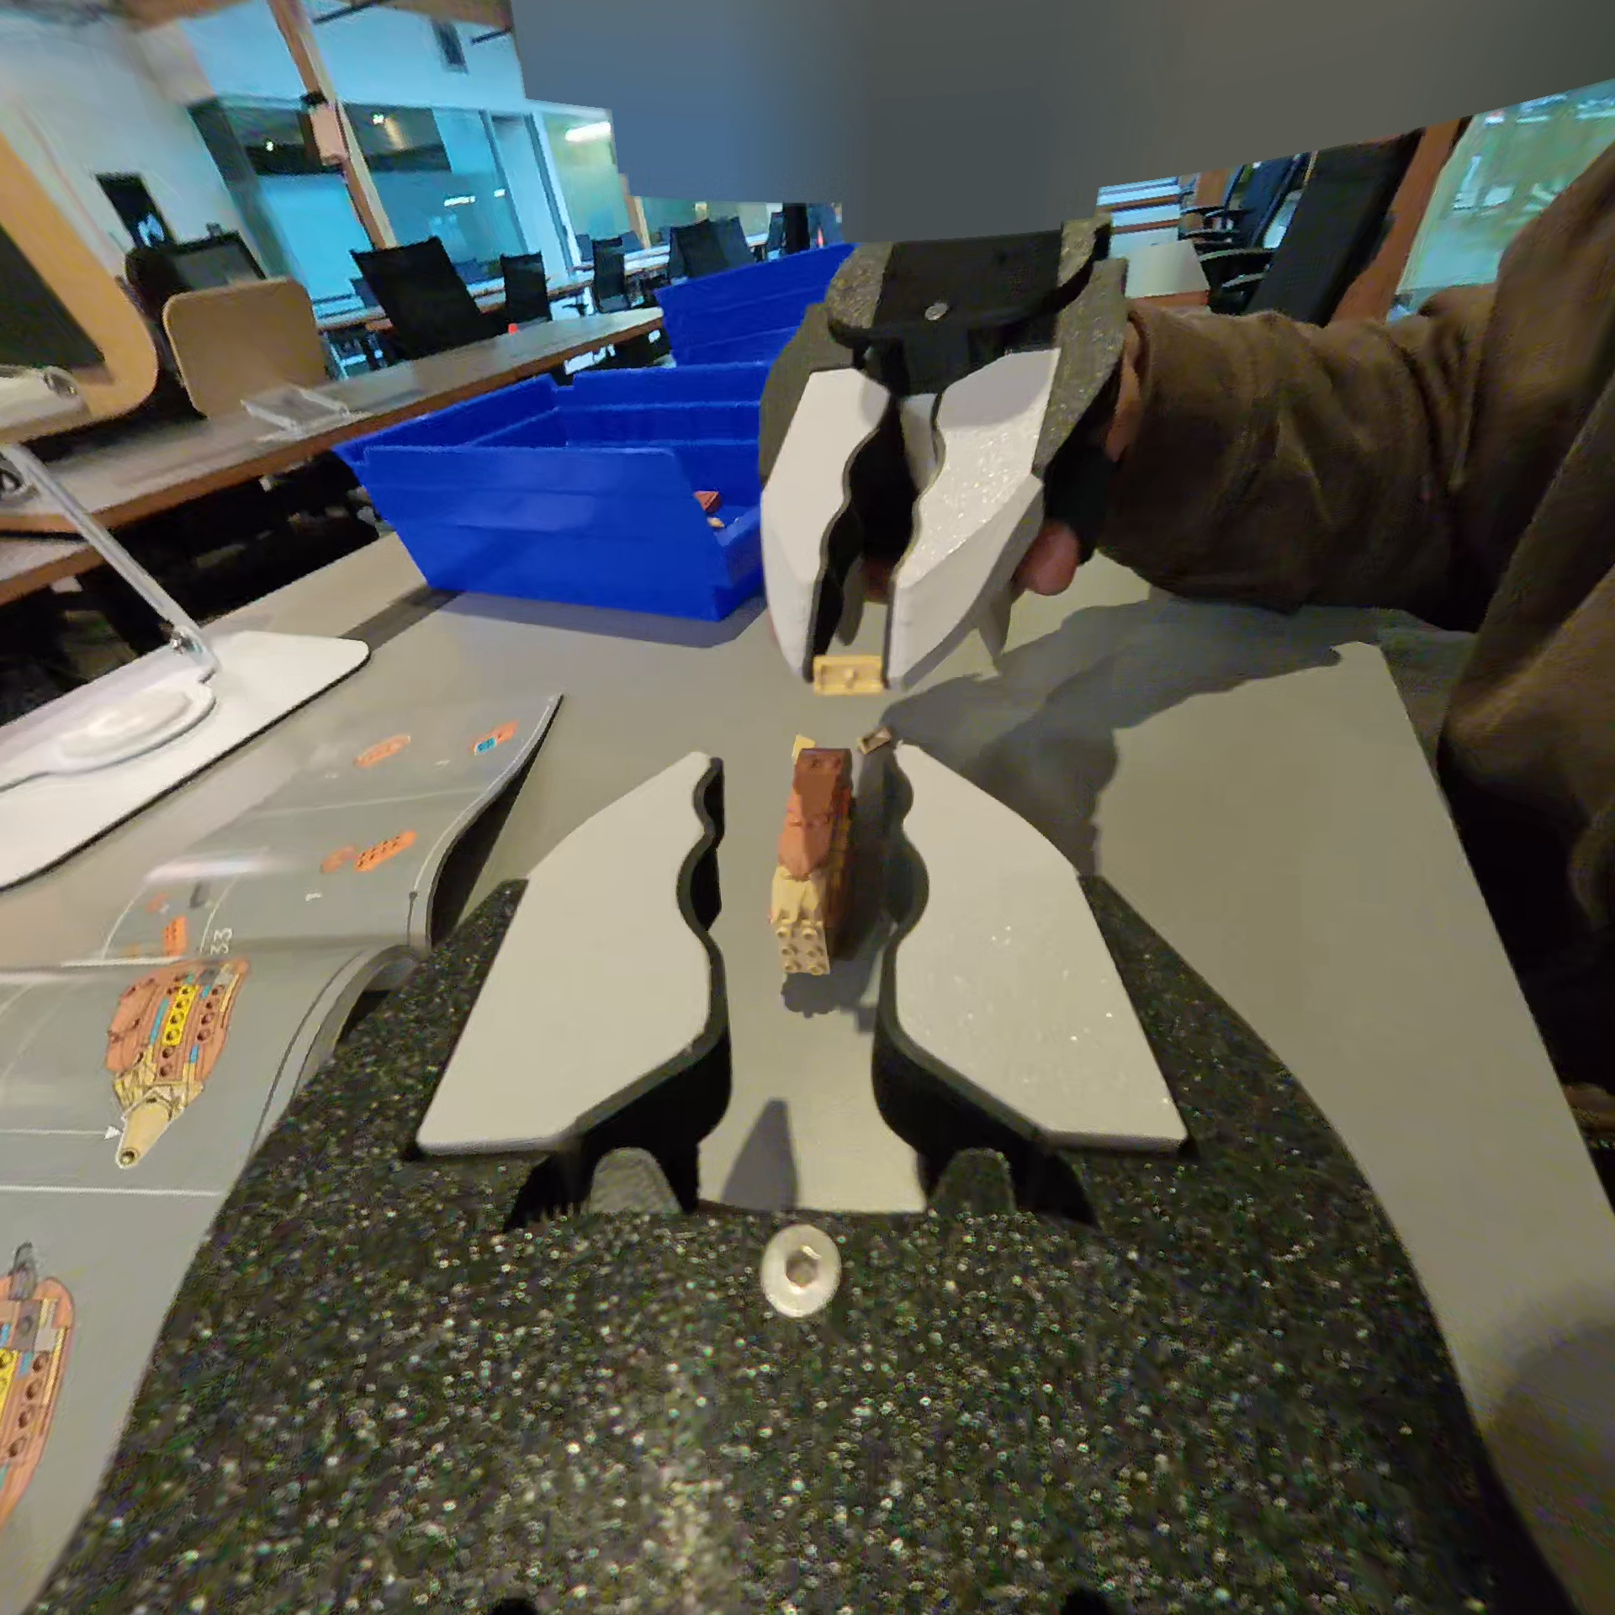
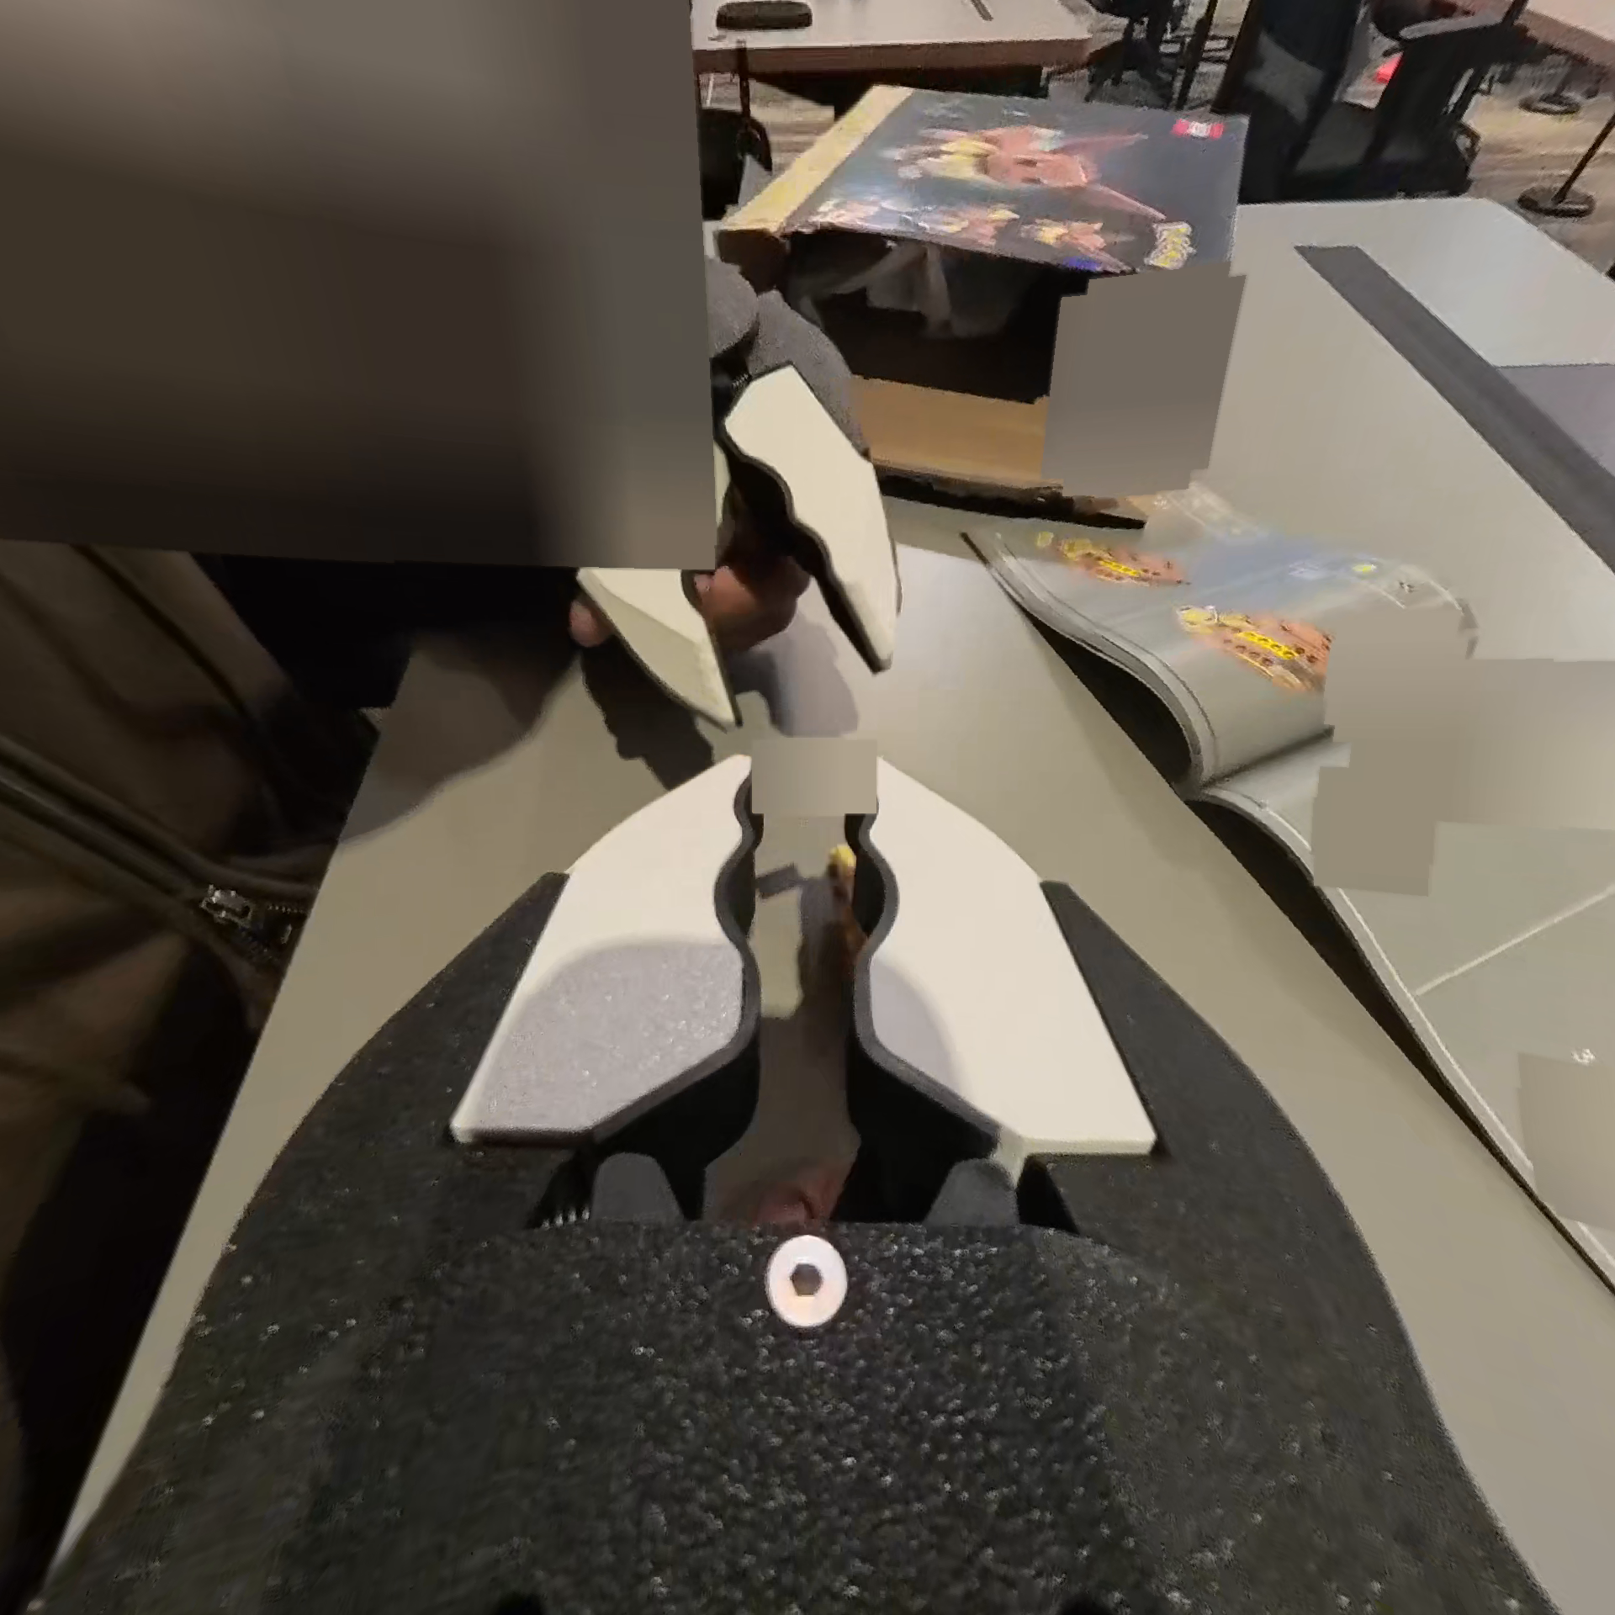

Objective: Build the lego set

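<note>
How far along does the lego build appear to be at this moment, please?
Early. Done: a small brown-and-tan assembly lies between the open left tool. In hand: the right tool pinches a tan plate. Left: attaching it, plus loose pieces in the blue bin.

Dim indoor light, soft shadows, wide-angle edge warping, slight blur

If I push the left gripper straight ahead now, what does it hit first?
Probably the brown-and-tan lego assembly lying between the left gripper fingers, then the tan plate held by the right gripper.
</note>
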`<state>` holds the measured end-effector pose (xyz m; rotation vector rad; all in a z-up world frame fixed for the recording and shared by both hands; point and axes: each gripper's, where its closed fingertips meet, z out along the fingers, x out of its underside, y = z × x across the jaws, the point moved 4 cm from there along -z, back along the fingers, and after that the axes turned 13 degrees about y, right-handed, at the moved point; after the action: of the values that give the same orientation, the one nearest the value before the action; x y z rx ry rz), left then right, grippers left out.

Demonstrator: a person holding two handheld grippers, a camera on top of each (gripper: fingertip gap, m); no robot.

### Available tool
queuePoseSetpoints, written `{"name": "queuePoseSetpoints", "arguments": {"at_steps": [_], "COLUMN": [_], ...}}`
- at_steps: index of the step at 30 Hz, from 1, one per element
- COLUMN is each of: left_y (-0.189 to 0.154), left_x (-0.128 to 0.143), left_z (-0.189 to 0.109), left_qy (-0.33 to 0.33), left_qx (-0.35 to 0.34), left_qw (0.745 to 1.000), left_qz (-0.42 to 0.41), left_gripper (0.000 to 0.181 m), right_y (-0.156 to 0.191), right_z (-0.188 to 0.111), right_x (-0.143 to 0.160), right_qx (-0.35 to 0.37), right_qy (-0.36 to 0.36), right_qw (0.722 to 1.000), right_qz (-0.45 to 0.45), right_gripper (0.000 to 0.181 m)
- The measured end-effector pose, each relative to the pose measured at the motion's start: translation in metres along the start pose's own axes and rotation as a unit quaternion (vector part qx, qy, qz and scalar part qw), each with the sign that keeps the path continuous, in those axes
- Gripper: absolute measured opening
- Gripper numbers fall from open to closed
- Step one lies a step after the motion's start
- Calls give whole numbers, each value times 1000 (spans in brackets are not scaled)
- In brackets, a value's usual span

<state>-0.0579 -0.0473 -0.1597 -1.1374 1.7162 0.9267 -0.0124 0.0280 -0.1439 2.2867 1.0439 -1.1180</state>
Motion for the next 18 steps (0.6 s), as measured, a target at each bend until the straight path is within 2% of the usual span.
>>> {"name": "queuePoseSetpoints", "arguments": {"at_steps": [5, 18], "left_y": [-9, -14], "left_x": [-5, -4], "left_z": [-1, 1], "left_qy": [-14, -13], "left_qx": [-12, -1], "left_qw": [999, 998], "left_qz": [50, 62], "left_gripper": [30, 20], "right_y": [3, 10], "right_z": [8, 11], "right_x": [-6, -6], "right_qx": [0, -15], "right_qy": [-3, -17], "right_qw": [1000, 1000], "right_qz": [18, -6], "right_gripper": [17, 17]}}
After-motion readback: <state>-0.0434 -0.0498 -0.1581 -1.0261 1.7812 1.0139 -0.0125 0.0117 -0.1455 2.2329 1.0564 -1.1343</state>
